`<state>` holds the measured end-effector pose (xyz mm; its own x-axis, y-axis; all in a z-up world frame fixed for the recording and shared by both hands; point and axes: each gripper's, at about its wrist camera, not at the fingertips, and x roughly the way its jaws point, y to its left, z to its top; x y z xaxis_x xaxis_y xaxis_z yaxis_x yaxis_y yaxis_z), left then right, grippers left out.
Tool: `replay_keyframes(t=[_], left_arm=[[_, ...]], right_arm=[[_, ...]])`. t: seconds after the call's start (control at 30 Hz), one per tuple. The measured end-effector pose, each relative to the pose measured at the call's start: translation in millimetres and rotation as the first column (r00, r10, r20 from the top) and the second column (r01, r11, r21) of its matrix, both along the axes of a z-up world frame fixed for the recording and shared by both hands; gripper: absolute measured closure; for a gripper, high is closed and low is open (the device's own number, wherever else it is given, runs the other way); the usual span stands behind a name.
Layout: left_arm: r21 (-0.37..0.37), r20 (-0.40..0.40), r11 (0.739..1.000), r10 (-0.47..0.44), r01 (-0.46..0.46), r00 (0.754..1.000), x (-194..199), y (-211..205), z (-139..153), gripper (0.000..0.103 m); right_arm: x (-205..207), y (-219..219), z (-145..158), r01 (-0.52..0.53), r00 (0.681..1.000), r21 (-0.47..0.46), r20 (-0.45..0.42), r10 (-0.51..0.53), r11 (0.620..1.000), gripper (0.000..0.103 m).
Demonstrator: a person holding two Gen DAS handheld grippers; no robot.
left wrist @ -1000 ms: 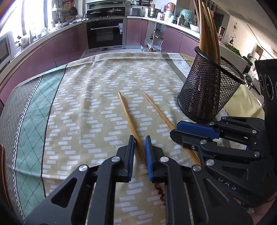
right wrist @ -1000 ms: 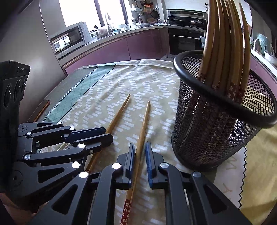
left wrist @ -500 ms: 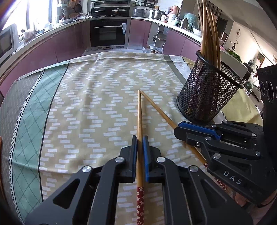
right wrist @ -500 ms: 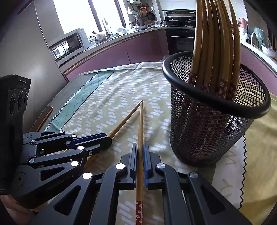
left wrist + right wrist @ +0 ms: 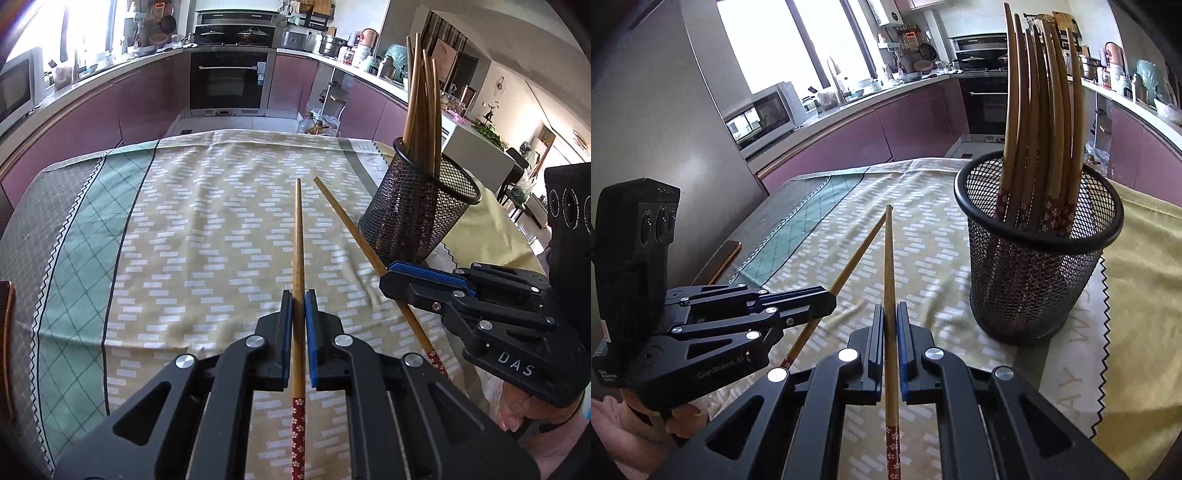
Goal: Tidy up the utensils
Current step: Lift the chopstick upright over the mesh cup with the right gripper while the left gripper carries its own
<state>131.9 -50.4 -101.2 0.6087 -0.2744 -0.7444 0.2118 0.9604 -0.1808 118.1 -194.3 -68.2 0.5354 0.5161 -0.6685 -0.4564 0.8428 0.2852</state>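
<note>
My left gripper (image 5: pixel 299 306) is shut on a wooden chopstick (image 5: pixel 297 240) with a red flowered end, held above the table. My right gripper (image 5: pixel 890 317) is shut on a second such chopstick (image 5: pixel 888 266), also lifted. Each gripper shows in the other's view, the right one (image 5: pixel 391 273) with its chopstick (image 5: pixel 343 218), the left one (image 5: pixel 831 299) with its chopstick (image 5: pixel 857 254). A black mesh holder (image 5: pixel 1034 258) with several chopsticks stands upright to the right; it also shows in the left wrist view (image 5: pixel 417 206).
The table carries a patterned yellow and green cloth (image 5: pixel 184 240) with a plain yellow cloth (image 5: pixel 1145 258) on the right. A phone (image 5: pixel 726 254) lies near the left table edge. Kitchen counters and an oven (image 5: pixel 227 79) stand beyond.
Both grippers closed on the two chopsticks that lay on the cloth and have lifted them. The views have risen and the holder looks farther away.
</note>
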Motion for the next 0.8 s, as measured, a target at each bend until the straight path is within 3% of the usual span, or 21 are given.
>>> replay_keyframes(t=[0.8], left_arm=[[-0.067, 0.069, 0.997, -0.034, 0.039, 0.997, -27.9, 4.3, 37.2, 0.096]], right_arm=[[-20.5, -20.4, 29.8, -0.004, 0.996, 0.081, 0.092, -0.003, 0.997, 0.097]])
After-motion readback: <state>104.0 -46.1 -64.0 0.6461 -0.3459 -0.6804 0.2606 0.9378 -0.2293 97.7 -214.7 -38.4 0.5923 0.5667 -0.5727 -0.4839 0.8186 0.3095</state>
